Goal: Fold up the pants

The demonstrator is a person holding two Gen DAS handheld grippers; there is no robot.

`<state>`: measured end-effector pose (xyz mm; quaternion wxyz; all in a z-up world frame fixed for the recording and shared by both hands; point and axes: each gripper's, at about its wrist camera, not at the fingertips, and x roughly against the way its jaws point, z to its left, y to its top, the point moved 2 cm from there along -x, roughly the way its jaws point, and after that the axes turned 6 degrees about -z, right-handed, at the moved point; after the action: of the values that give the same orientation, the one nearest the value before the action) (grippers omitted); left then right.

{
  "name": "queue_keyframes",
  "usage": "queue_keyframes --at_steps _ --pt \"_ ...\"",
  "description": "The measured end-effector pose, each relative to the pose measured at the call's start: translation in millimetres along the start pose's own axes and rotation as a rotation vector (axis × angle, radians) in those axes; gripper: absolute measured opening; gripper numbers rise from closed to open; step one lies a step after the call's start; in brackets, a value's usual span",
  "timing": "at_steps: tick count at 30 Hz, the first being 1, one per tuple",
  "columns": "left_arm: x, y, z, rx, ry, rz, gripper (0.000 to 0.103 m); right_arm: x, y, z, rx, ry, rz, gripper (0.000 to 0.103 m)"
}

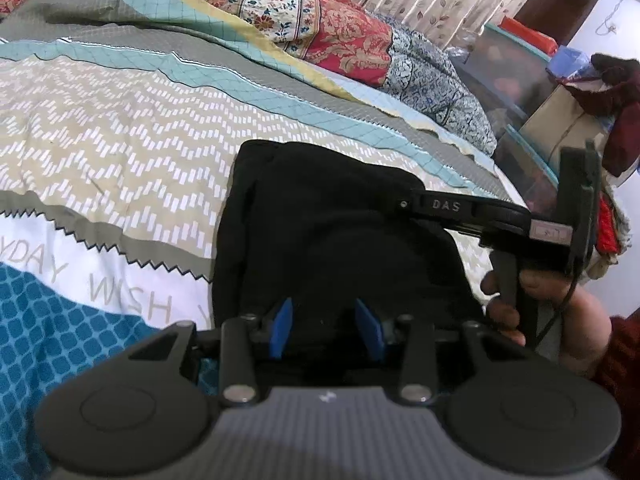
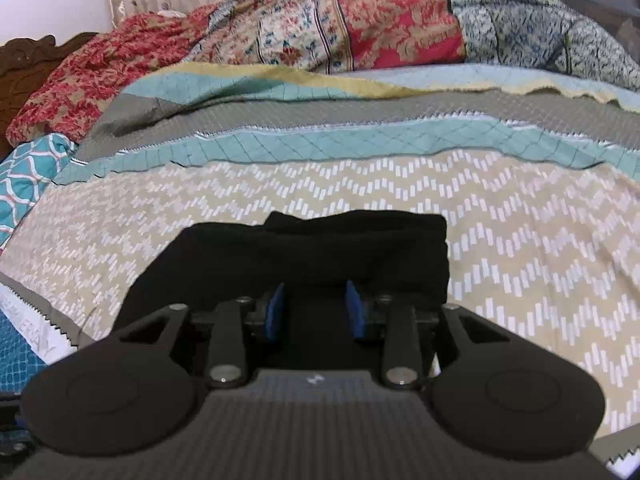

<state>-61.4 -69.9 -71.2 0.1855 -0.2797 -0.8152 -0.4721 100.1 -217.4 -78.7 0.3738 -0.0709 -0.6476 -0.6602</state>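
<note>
The left claw (image 1: pixel 326 330) hangs with its blue pads spread apart and nothing between them, low over the near edge of the black pants (image 1: pixel 320 232); the right claw (image 2: pixel 316 312) is likewise parted and empty, its own view looking across the same dark bundle (image 2: pixel 312 256); the pants lie on the bed, on the zigzag-patterned bedspread (image 1: pixel 120 140), already gathered into a compact, thick packet with a rolled fold along the far side; the cloth looks soft, limp and light, probably a knit, so it should sag and slide on itself rather than hold a crease; a pinch through one layer would likely peel the stack open, so the better hold seems to be at the two near corners, through all layers at once; the bedspread beneath is loose too and could be caught up by a deep bite; a rumpled floral quilt (image 2: pixel 360 28) lies well beyond.
</note>
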Motion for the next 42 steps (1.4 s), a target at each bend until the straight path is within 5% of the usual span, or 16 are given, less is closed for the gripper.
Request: queue_keyframes --at_steps 3,10,18,23,33,42 --pt "12 -1 -1 0.007 -0.006 -0.013 0.045 25 2 5 -0.007 -0.022 -0.062 0.046" --pt "20 -11 5 0.039 0.003 0.005 0.046 89 -22 4 -0.034 0.034 -0.137 0.047" --pt "12 -20 8 0.053 0.022 0.047 0.045 69 -60 -3 -0.125 0.052 0.014 0.047" --pt "14 -21 8 0.054 0.014 0.055 0.047 60 -62 -3 -0.184 0.073 0.028 0.05" --pt "49 -10 23 0.103 -0.06 0.008 0.079 84 -66 -11 -0.28 0.085 0.014 0.07" --pt "75 10 77 0.254 -0.008 -0.064 0.089 111 -57 -45 -0.401 0.096 -0.081 0.085"
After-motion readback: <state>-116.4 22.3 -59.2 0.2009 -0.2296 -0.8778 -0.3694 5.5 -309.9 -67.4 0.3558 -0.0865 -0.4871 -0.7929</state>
